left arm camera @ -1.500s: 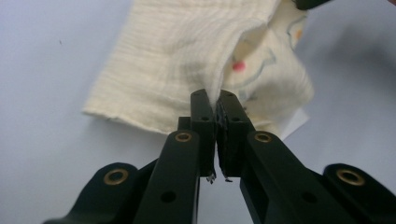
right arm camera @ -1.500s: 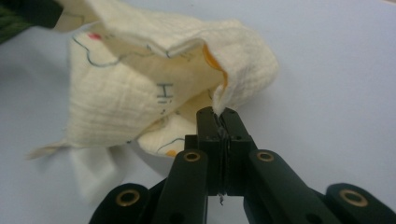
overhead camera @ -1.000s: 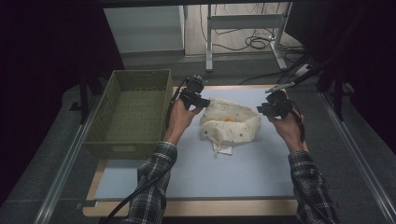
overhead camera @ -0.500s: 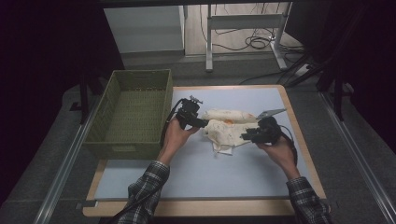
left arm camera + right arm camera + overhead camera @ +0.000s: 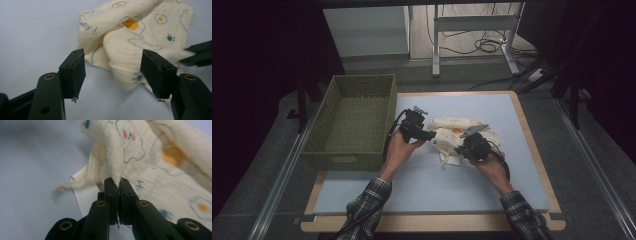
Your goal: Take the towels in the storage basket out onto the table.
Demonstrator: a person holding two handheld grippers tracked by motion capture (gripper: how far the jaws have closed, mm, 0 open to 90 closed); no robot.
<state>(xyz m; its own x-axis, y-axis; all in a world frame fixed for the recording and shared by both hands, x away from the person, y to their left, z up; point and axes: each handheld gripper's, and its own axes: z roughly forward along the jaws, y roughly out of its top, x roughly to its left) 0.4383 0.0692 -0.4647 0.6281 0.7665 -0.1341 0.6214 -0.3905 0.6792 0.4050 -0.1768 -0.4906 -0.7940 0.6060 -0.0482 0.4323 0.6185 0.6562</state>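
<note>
High view: cream printed cloth [image 5: 452, 137] sits crumpled mid-mat on the blue mat [image 5: 472, 195], just right of the green woven basket [image 5: 354, 125]. Both grippers are on it now. A second ago the right gripper [image 5: 464, 145] was out past the cloth's right end, near the mat's right edge; half a second ago it was at the cloth's near right side; now it's in at the front middle of the bundle. Left gripper [image 5: 429, 135] was at the cloth's far left corner a second ago and has since come down and toward the person, now at the cloth's left flank.

Cloth itself looks more bunched and narrower than a second ago, when it was spread wider across the mat.

Right gripper view: jaws have just closed, now pinched tight on a raised fold of the cloth [image 5: 117, 170], fabric rising out from between the pads. A white tag or paper edge [image 5: 85, 195] shows under the cloth, on the mat.

Left gripper view: jaws have just been opening, now standing moderately wide, a fold of the cloth [image 5: 125, 62] lying in the gap, pads [image 5: 75, 72] not pressing on it. Right gripper's jaw tips [image 5: 200, 52] visible at the right edge.

Basket hasn't moved.
</note>
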